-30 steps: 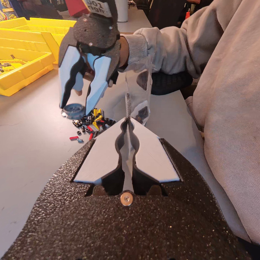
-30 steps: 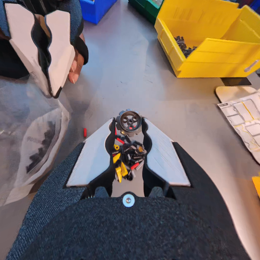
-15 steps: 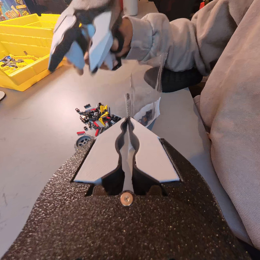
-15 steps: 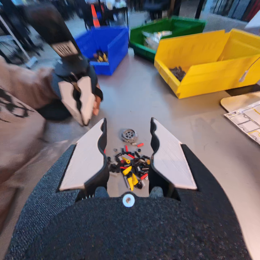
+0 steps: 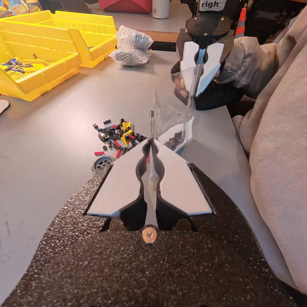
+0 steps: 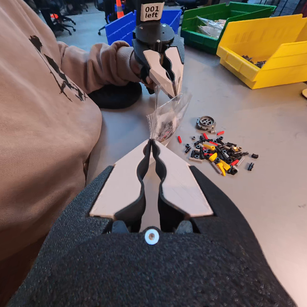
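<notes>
A clear plastic bag (image 5: 171, 116) hangs stretched between both grippers just above the grey table (image 5: 49, 132), with a few small dark pieces in its lower corner. My left gripper (image 5: 151, 139) is shut on one edge of the bag. My right gripper (image 6: 150, 140) is shut on the opposite serrated edge of the bag (image 6: 167, 119). Each gripper shows in the other's view: the right one (image 5: 193, 93), the left one (image 6: 173, 96). A pile of small black, yellow, red and grey pieces (image 5: 119, 136) (image 6: 216, 154) lies on the table beside the bag. A grey wheel (image 5: 101, 163) (image 6: 206, 123) lies next to the pile.
Yellow bins (image 5: 41, 54) and a bubble-wrap bundle (image 5: 132, 46) stand at the back of the table. The right wrist view shows a yellow bin (image 6: 265, 54), a green bin (image 6: 216, 25) and a blue bin (image 6: 124, 28). The person's beige sweatshirt (image 6: 41, 132) fills the near side. The grippers' ends are close to 10 cm from one another. The grey wheel (image 6: 206, 123) is closer to my left gripper, around 10 cm from its tips; the right tips are 15 cm off.
My right gripper let go of the grey wheel, lifted and opened, then swung over to the bag and shut on its edge. The wheel now lies by the pile. My left gripper kept its hold.
</notes>
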The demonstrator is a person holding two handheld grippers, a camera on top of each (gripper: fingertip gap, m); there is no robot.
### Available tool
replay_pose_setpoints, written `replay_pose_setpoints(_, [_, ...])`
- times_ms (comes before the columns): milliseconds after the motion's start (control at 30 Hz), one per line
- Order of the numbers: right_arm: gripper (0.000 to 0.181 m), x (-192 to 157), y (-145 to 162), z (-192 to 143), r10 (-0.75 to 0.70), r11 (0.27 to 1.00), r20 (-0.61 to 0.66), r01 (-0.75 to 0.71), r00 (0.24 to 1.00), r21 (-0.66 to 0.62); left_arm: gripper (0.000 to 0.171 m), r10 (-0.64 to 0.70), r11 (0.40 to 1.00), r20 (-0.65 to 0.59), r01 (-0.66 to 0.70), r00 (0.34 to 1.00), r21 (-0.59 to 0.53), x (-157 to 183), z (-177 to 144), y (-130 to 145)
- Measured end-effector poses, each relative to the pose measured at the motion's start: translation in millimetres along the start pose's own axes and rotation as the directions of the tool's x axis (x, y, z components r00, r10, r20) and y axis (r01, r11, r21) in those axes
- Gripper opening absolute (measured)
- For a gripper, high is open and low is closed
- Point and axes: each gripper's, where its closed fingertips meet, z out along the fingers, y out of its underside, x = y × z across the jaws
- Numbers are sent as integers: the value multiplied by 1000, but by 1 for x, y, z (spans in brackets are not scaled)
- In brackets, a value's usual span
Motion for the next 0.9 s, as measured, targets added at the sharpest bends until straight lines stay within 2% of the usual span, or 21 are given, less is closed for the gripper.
replay_pose_setpoints(33, [0, 1, 1, -1, -29, 1000, 1, 29, 1000, -7, 0, 10, 1000, -9, -10, 1000, 2, 1, -2, -1])
replay_pose_setpoints(100, [0, 5, 2, -6, -49, 999, 4, 49, 999, -9, 11, 0, 999, -20, 1, 1000, 46, -3, -13, -9])
replay_pose_setpoints(167, [0, 9, 2, -13, -68, 998, 8, 68, 998, -5, 22, -46, 994, 28, 43, 999, 103, -23, -25, -19])
replay_pose_setpoints(200, [0, 12, 2, -16, -67, 998, 10, 67, 998, -5, 26, -68, 995, 85, 61, 994, 84, -40, -27, -17])
replay_pose_setpoints(267, [0, 16, 6, -20, -57, 998, 21, 57, 998, -7, 34, -38, 996, 185, 52, 982, -76, -66, -18, 5])
replay_pose_setpoints(333, [0, 20, 9, -23, -53, 999, 26, 53, 998, -11, 52, 19, 963, 176, 29, 984, -266, -73, 3, 35])
replay_pose_setpoints(400, [0, 20, 8, -25, -46, 999, 28, 46, 999, -3, 62, 48, 923, 145, 12, 988, -385, -75, 22, 57])
replay_pose_setpoints(467, [0, 19, 8, -26, -44, 999, 25, 44, 999, 5, 53, 56, 904, 135, 7, 989, -427, -77, 33, 66])
replay_pose_setpoints(500, [0, 19, 9, -26, -43, 999, 21, 43, 999, 8, 41, 49, 909, 130, 10, 990, -417, -76, 35, 64])
replay_pose_setpoints(600, [0, 19, 9, -29, -38, 999, 19, 37, 999, 22, 41, 121, 895, 173, -32, 977, -445, -79, 21, 61])
replay_pose_setpoints(667, [0, 17, 9, -32, -35, 999, 33, 35, 999, 25, 41, 124, 921, 275, -8, 953, -389, -82, -11, 38])
replay_pose_setpoints(733, [0, 15, 13, -35, -42, 999, 49, 42, 998, 8, 41, 111, 949, 471, 48, 875, -312, -93, -74, 8])
replay_pose_setpoints(800, [0, 12, 14, -38, -34, 999, 71, 33, 997, 15, 41, 56, 946, 696, 186, 715, -266, -105, -161, 4])
replay_pose_setpoints(867, [0, 10, 14, -40, -29, 999, 86, 27, 996, 25, 41, 3, 900, 868, 377, 497, -218, -108, -252, 32])
replay_pose_setpoints(900, [0, 10, 13, -40, -29, 999, 92, 26, 995, 28, 40, -20, 878, 914, 445, 405, -178, -105, -287, 49])
